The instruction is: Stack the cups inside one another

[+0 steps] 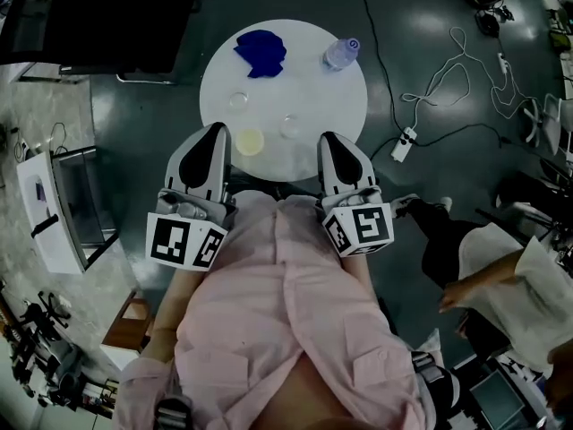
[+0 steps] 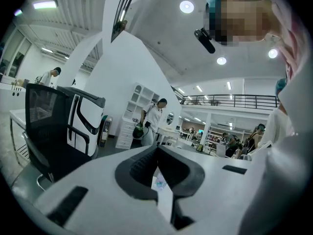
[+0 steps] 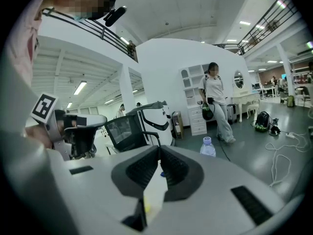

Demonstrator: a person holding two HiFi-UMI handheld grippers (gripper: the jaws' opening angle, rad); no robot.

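Observation:
Three cups stand on the round white table [image 1: 304, 79]: a clear cup [image 1: 238, 100] to the left, a second clear cup [image 1: 289, 126] near the middle, and a yellowish cup [image 1: 250, 141] near the front edge. My left gripper [image 1: 215, 133] hangs over the table's front left edge, shut and holding nothing; the yellowish cup is just to its right. My right gripper [image 1: 329, 140] sits at the front right edge, also shut and empty. In the left gripper view, the left gripper [image 2: 157, 150] has its jaws together. The right gripper [image 3: 159, 152] looks the same in its own view.
A blue cloth [image 1: 260, 52] and a water bottle [image 1: 340, 53] [image 3: 208, 147] lie at the table's far side. A black office chair [image 1: 98, 16] stands behind at left. A power strip [image 1: 403, 143] with cables lies on the floor at right, and a seated person [image 1: 488, 267] is nearby.

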